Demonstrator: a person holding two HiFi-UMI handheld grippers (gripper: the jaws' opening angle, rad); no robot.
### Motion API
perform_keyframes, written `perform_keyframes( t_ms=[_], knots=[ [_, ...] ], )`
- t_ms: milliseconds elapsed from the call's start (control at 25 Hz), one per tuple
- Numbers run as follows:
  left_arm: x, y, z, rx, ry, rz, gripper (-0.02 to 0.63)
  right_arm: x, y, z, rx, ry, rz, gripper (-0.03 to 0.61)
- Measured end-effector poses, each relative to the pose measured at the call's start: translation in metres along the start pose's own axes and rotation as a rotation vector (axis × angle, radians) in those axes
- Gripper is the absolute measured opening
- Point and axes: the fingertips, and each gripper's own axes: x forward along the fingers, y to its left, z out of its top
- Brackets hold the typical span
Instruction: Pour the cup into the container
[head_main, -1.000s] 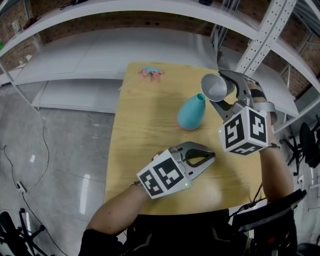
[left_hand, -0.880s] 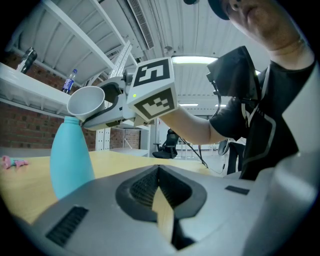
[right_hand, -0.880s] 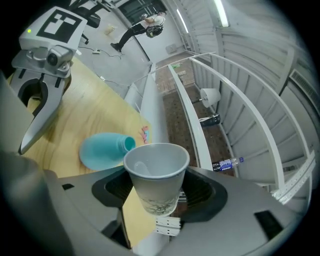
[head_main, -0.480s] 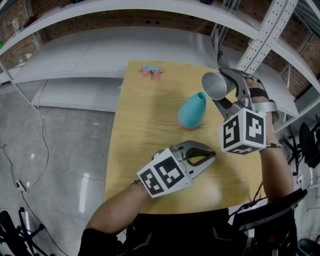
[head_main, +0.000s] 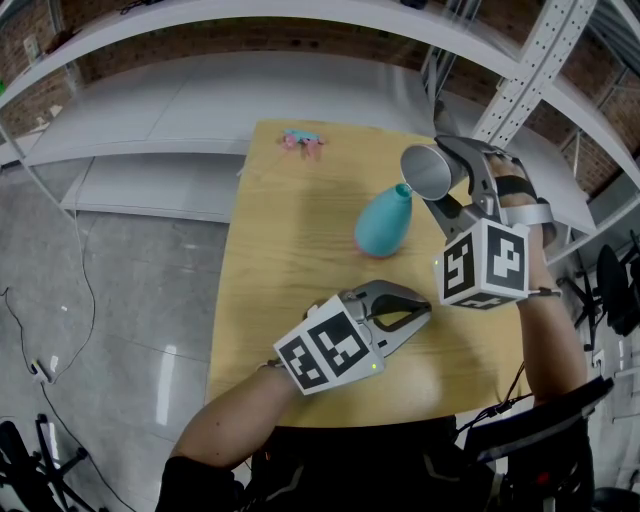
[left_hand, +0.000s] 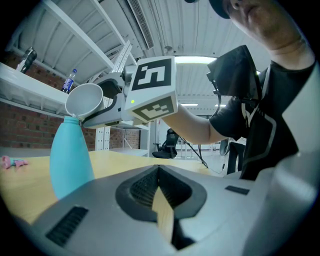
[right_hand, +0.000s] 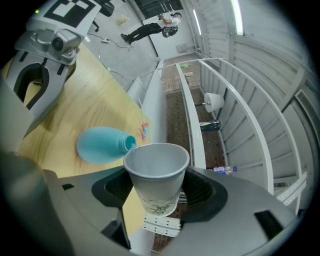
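My right gripper (head_main: 447, 185) is shut on a white paper cup (head_main: 430, 172) (right_hand: 155, 175) (left_hand: 85, 99), held tipped on its side. The cup's rim touches the mouth of a teal vase-shaped container (head_main: 383, 224) (right_hand: 102, 144) (left_hand: 70, 155) that stands upright on the wooden table (head_main: 290, 260). The cup's inside looks empty in the right gripper view. My left gripper (head_main: 420, 312) (left_hand: 161, 200) rests low over the table in front of the container, shut with nothing between its jaws.
A small pink and blue object (head_main: 302, 143) lies near the table's far edge. White metal shelving (head_main: 200, 110) runs behind the table, with an upright post (head_main: 520, 80) at the right. Grey floor (head_main: 110, 290) lies to the left.
The right gripper has rolled slightly, tipping the cup a little more toward the container's mouth. The left gripper has not moved.
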Motion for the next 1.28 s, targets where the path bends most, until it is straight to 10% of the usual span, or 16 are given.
perform_keyframes(
  t_ms=[760,1280],
  knots=[
    [0.0004,0.0006,0.0002,-0.003,0.002,0.001,0.002,0.002,0.001,0.0011,-0.007,-0.004,-0.005,0.305],
    [-0.0004,0.0001,-0.0002,-0.001,0.004,-0.001,0.002,-0.0007,0.0052,-0.0023,0.33,-0.133,0.055,0.305]
  ],
)
